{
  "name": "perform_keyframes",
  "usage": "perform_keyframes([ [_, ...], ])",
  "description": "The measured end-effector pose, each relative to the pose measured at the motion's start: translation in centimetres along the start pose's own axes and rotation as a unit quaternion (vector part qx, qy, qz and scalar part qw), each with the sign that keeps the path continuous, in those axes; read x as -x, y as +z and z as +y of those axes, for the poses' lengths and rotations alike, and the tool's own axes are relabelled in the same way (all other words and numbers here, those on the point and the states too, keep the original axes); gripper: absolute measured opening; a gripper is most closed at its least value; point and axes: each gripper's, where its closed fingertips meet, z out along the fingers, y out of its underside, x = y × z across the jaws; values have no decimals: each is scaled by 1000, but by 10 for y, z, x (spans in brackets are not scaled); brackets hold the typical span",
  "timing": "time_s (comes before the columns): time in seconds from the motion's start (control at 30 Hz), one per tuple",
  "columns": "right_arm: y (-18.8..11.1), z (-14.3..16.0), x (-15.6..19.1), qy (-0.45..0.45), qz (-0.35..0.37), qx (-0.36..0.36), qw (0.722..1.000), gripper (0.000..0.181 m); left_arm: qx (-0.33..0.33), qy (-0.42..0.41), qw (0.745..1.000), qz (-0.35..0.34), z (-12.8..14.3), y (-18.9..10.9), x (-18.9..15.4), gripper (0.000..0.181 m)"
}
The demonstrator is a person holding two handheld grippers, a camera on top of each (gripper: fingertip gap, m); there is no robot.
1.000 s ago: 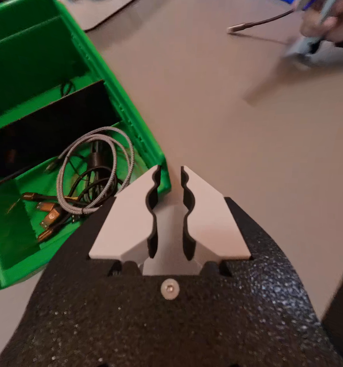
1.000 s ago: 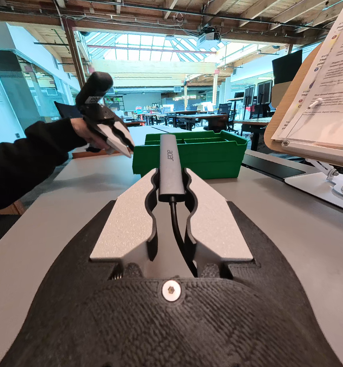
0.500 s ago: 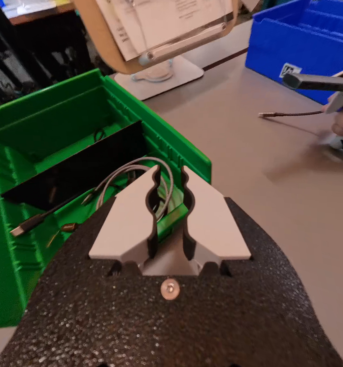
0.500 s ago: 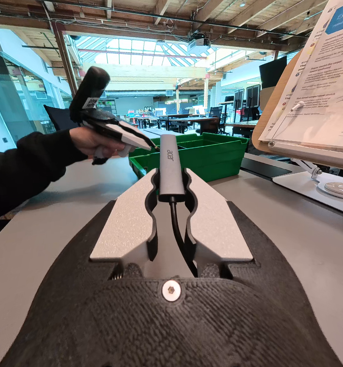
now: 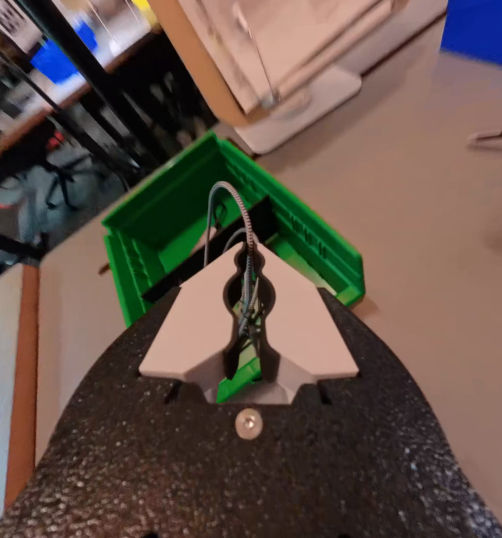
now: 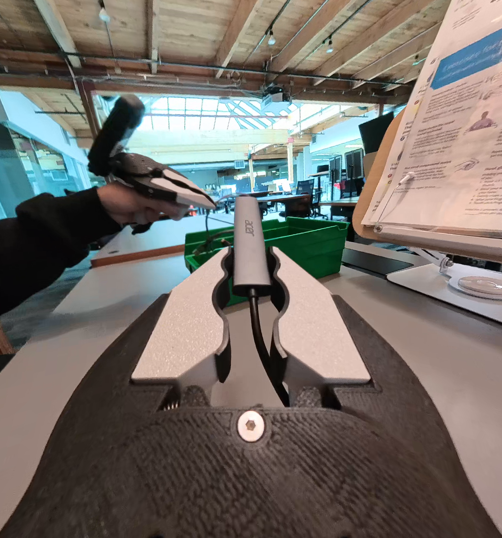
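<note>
A pale grey table (image 6: 418, 334) carries a green plastic bin (image 5: 310, 233) with a black divider, a paper sheet on a tan board stand (image 6: 447, 145) at three o'clock of it. The left gripper (image 5: 249, 256), held above the bin, has its white fingers (image 5: 203, 314) closed at the tips on a grey braided cable (image 5: 245, 212), which loops up and trails down into the bin. The right gripper (image 6: 251, 253), low over the table, clamps a slim silver hub (image 6: 249, 241) with a black lead, pointing at twelve o'clock. A slow, straight lift would likely stop the cable snagging its neighbours.
</note>
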Motion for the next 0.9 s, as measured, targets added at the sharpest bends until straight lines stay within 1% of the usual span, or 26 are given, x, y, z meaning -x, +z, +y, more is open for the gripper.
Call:
perform_keyframes([
  [0.03, -1, -2, -1, 5, 1, -6, 1000, 22, -24, 4, 1000, -4, -13, -11, 0, 1],
  [0.07, -2, -5, -2, 8, 4, -12, 1000, 22, -59, 19, 998, 2, -28, -23, -6, 1],
  [0.13, -4, -10, -3, 12, 4, -23, 1000, 22, -154, 80, 984, 37, -64, -54, -37, 0],
  [0.17, -5, -13, -4, 13, 6, -29, 999, 22, -187, 114, 974, 64, -75, -68, -59, 1],
  [0.23, -8, -21, -6, 17, 10, -48, 999, 22, -229, 183, 945, 146, -78, -90, -113, 1],
  [0.27, -10, -24, -7, 21, 12, -56, 998, 22, -234, 207, 933, 177, -72, -94, -136, 1],
  [0.3, -12, -27, -9, 22, 17, -64, 998, 22, -225, 231, 923, 208, -58, -94, -158, 1],
  [0.37, -16, -31, -13, 25, 25, -73, 997, 22, -198, 283, 904, 250, -21, -86, -194, 1],
  [0.43, -19, -35, -16, 28, 30, -81, 996, 22, -151, 306, 895, 286, 21, -76, -219, 1],
  [0.5, -22, -38, -18, 29, 33, -88, 995, 22, -122, 302, 894, 307, 52, -70, -232, 1],
  [0.57, -23, -39, -18, 33, 32, -92, 995, 22, -99, 293, 895, 322, 75, -67, -237, 1],
  [0.67, -22, -39, -18, 37, 29, -91, 995, 22, -59, 278, 910, 301, 97, -62, -221, 4],
  [0.7, -22, -38, -17, 37, 29, -89, 995, 22, -41, 258, 917, 301, 101, -62, -215, 10],
  [0.77, -20, -37, -16, 34, 27, -85, 995, 22, -16, 209, 926, 314, 101, -68, -209, 30],
  [0.8, -19, -36, -15, 32, 26, -83, 996, 22, -17, 182, 931, 317, 93, -71, -208, 37],
  [0.87, -18, -35, -15, 30, 25, -80, 996, 22, -36, 115, 944, 308, 66, -70, -213, 37],
  [0.9, -18, -35, -14, 29, 24, -79, 996, 22, -35, 76, 951, 299, 54, -64, -217, 36],
])
